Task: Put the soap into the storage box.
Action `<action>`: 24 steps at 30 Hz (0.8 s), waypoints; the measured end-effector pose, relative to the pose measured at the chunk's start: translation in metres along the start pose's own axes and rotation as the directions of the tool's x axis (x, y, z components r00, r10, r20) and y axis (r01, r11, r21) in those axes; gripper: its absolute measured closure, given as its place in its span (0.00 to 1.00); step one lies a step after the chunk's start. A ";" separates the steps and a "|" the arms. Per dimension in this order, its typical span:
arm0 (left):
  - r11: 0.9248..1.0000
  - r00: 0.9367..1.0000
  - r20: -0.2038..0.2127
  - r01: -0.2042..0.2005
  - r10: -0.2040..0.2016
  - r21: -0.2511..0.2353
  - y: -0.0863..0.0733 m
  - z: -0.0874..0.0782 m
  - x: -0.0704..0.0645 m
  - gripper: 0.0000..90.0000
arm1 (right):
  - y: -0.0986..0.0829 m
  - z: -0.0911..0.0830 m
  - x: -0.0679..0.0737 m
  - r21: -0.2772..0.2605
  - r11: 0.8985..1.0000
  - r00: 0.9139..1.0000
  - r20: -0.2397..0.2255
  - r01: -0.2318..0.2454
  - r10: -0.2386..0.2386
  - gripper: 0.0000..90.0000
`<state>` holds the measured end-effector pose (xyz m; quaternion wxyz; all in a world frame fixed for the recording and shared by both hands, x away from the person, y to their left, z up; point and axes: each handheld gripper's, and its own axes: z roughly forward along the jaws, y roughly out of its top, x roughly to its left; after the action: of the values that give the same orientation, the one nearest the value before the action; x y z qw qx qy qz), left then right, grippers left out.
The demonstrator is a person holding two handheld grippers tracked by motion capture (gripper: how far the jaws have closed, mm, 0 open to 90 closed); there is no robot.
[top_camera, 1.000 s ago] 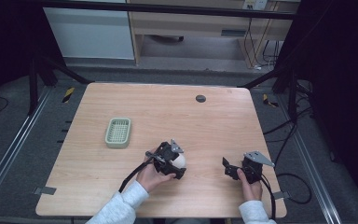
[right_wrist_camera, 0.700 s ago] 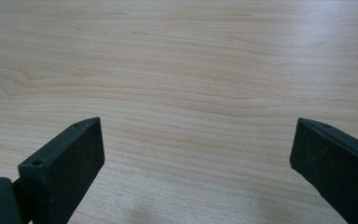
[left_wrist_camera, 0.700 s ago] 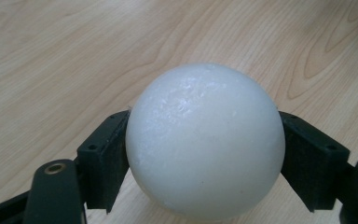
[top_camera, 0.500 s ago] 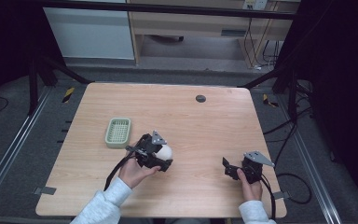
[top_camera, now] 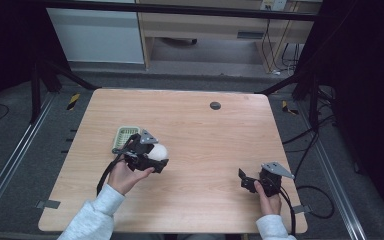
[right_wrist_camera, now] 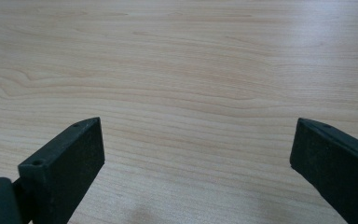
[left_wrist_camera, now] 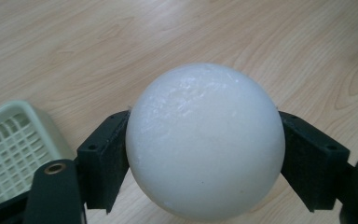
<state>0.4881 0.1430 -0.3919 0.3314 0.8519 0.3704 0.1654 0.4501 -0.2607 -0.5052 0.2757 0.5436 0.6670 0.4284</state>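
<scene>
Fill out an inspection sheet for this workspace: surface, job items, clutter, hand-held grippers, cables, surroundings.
Surface: light wooden table, bare over most of its top.
Job's things: white ball clamped between the left jaws; green slatted tray on the table beside it.
Clutter: small dark round disc near the far edge; what it is cannot be told.
Grippers: left hand-held gripper shut on the ball above the table next to the tray; right hand-held gripper open with nothing between its jaws, low near the right front corner.
Cables: black cable trails off the right edge.
Surroundings: dark floor, metal frame, cabinet behind.
</scene>
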 end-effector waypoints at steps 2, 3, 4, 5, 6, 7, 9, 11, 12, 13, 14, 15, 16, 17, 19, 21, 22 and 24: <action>1.000 1.000 -0.005 0.007 -0.007 -0.002 0.000 -0.002 0.003 0.26 | 0.000 0.000 0.000 0.000 1.000 1.000 0.000 0.000 0.000 0.04; 1.000 1.000 -0.010 0.008 -0.008 -0.004 0.000 -0.004 0.006 0.26 | 0.000 0.000 0.000 0.000 1.000 1.000 0.000 0.000 0.000 0.04; 1.000 1.000 -0.014 0.015 -0.015 -0.010 -0.001 -0.005 0.008 0.26 | 0.000 0.000 0.000 0.000 1.000 1.000 0.000 0.000 0.000 0.04; 1.000 1.000 -0.016 0.022 -0.022 -0.009 -0.001 -0.006 0.010 0.26 | 0.000 0.000 0.000 0.000 1.000 1.000 0.000 0.000 0.000 0.04; 1.000 0.999 -0.028 0.027 -0.027 -0.010 -0.001 -0.008 0.016 0.26 | 0.000 0.000 0.000 0.000 1.000 1.000 0.000 0.001 -0.001 0.04; 0.999 0.999 -0.031 0.033 -0.033 -0.012 -0.002 -0.009 0.019 0.26 | 0.000 0.000 0.000 -0.002 1.000 1.000 0.002 0.003 -0.003 0.04; 0.999 0.998 -0.036 0.042 -0.043 -0.017 -0.002 -0.009 0.021 0.26 | 0.000 0.000 0.000 -0.002 1.000 1.000 0.004 0.003 -0.003 0.04; 0.999 0.998 -0.047 0.046 -0.046 -0.012 -0.002 -0.011 0.027 0.26 | 0.000 0.000 0.000 0.000 1.000 1.000 -0.001 0.000 0.000 0.04; 0.998 0.996 -0.059 0.063 -0.064 -0.024 -0.002 -0.012 0.032 0.26 | 0.000 0.000 0.000 0.000 1.000 1.000 -0.001 0.000 0.000 0.04; 0.998 0.996 -0.059 0.063 -0.064 -0.024 -0.002 -0.012 0.032 0.26 | 0.000 0.000 0.000 0.000 1.000 1.000 -0.001 0.000 0.000 0.04; 0.997 0.995 -0.061 0.074 -0.075 -0.024 -0.003 -0.013 0.037 0.26 | 0.000 0.000 0.000 -0.004 1.000 1.000 0.003 0.007 -0.007 0.04; 0.997 0.995 -0.061 0.074 -0.075 -0.024 -0.003 -0.013 0.037 0.26 | 0.000 0.000 0.000 -0.003 1.000 1.000 0.002 0.007 -0.007 0.04; 0.996 0.994 -0.069 0.086 -0.087 -0.028 -0.003 -0.013 0.042 0.26 | 0.000 0.000 0.000 -0.002 1.000 1.000 0.002 0.006 -0.006 0.04; 0.996 0.993 -0.074 0.087 -0.088 -0.020 -0.004 -0.013 0.045 0.26 | 0.000 0.000 0.000 -0.002 1.000 1.000 0.002 0.006 -0.006 0.04; 0.995 0.992 -0.079 0.094 -0.095 -0.019 -0.004 -0.013 0.047 0.26 | 0.000 0.000 0.000 -0.002 1.000 1.000 0.002 0.005 -0.005 0.04; 0.994 0.990 -0.093 0.104 -0.105 -0.011 -0.004 -0.012 0.055 0.26 | -0.001 0.000 -0.001 -0.004 1.000 1.000 -0.001 -0.001 0.001 0.04; 0.994 0.990 -0.093 0.104 -0.105 -0.011 -0.004 -0.012 0.055 0.26 | -0.001 0.000 -0.001 -0.004 1.000 1.000 -0.001 -0.001 0.001 0.04; 0.993 0.988 -0.102 0.114 -0.115 -0.012 -0.004 -0.012 0.060 0.26 | -0.001 -0.001 -0.001 -0.003 1.000 1.000 -0.003 -0.001 0.001 0.04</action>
<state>0.5203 0.1946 -0.3840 0.3235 0.8186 0.4346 0.1906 0.4493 -0.2620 -0.5057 0.2752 0.5429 0.6667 0.4302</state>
